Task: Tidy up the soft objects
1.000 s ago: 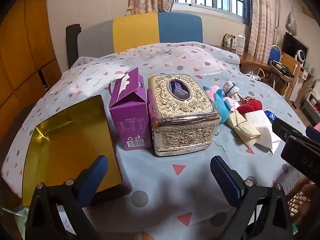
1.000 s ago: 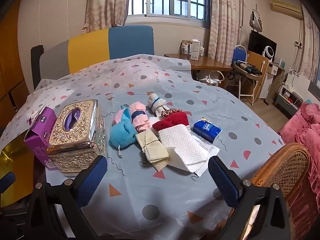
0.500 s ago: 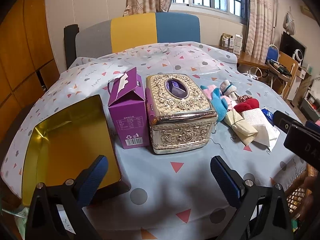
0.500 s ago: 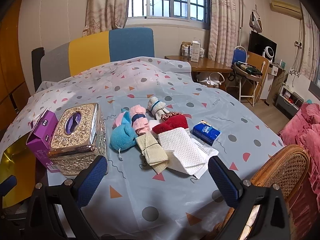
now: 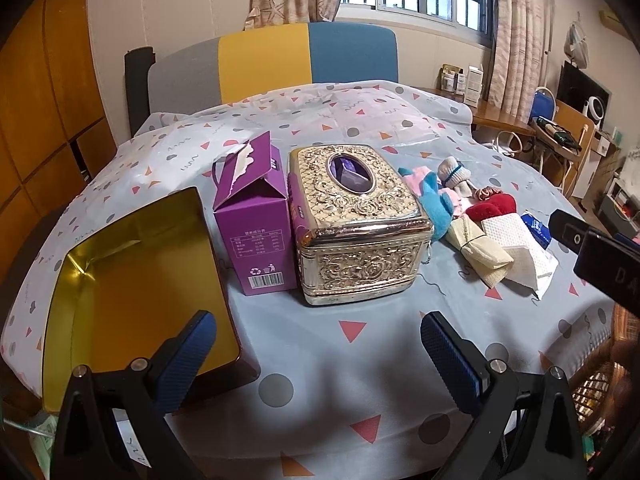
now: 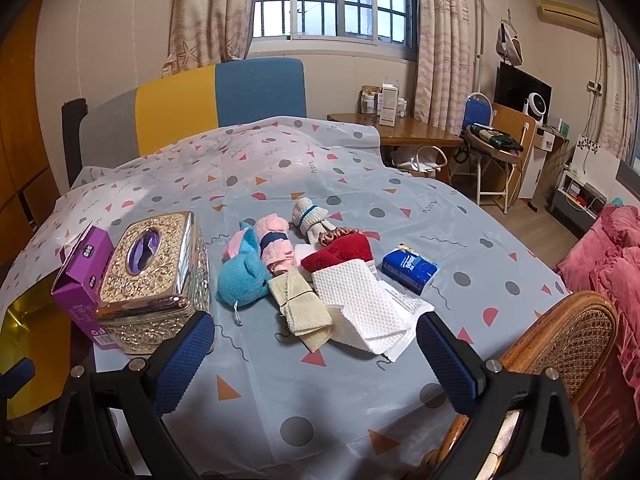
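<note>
A pile of soft things lies mid-table: a blue plush (image 6: 240,278), a pink rolled cloth (image 6: 274,246), a white sock roll (image 6: 310,216), a red cloth (image 6: 340,254), a beige folded cloth (image 6: 300,310) and a white waffle cloth (image 6: 360,308). The same pile shows right of the gold tissue box (image 5: 358,220) in the left wrist view, with the beige cloth (image 5: 480,246) nearest. A gold-lined open tin (image 5: 132,280) sits at the left edge. My left gripper (image 5: 316,356) and right gripper (image 6: 314,354) both hang open and empty above the table's near side.
A purple carton (image 5: 254,232) stands between tin and tissue box. A blue tissue pack (image 6: 410,268) lies right of the cloths. A rattan chair back (image 6: 568,344) rises at the near right edge. A colour-block chair (image 6: 224,100) stands behind the table.
Both views have pulled back slightly from the table; the objects sit a little farther off. Nothing on the table moved and both grippers stayed open.
</note>
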`<state>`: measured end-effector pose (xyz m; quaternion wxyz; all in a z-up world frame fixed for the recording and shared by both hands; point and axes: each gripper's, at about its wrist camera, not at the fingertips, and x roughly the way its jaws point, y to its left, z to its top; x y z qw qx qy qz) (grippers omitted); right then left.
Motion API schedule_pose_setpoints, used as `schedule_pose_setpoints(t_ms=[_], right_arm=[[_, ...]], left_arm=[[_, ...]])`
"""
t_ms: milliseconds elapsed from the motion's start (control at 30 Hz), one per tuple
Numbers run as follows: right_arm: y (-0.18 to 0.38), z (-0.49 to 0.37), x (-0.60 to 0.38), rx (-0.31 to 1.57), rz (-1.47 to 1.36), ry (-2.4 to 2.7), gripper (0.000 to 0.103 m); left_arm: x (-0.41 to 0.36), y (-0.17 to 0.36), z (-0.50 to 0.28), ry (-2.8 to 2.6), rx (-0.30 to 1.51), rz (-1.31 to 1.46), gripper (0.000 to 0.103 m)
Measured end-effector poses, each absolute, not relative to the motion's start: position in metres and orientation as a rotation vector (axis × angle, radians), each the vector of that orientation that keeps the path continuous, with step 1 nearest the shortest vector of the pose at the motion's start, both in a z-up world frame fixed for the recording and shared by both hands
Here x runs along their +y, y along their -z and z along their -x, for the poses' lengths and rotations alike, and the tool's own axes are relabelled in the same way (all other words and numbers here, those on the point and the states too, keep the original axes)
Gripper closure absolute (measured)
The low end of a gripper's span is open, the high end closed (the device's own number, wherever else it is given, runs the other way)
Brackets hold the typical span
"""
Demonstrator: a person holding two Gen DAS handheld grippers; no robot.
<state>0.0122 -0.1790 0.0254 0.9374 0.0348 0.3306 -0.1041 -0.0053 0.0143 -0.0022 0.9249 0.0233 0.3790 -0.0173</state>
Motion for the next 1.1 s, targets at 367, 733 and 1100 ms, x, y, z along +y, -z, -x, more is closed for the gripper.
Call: schedule_pose_setpoints(t_ms=[367, 733, 1100], right_arm=[[-0.026, -0.015, -0.193, 0.671, -0.090, 0.233, 0.000], [-0.030, -0.015, -0.208, 0.656, -0.109, 0.261, 0.000], [-0.030, -0.019, -0.239, 0.653, -0.150, 0.314, 0.000]], left_arm=[[0.008, 0.003, 0.005, 0.056, 0.784, -0.062, 0.000], [0.002, 0.005, 0.005, 0.080, 0.790, -0.076, 0.000], [-0.013, 0.003, 0.000, 0.194, 0.789, -0.086, 0.000]])
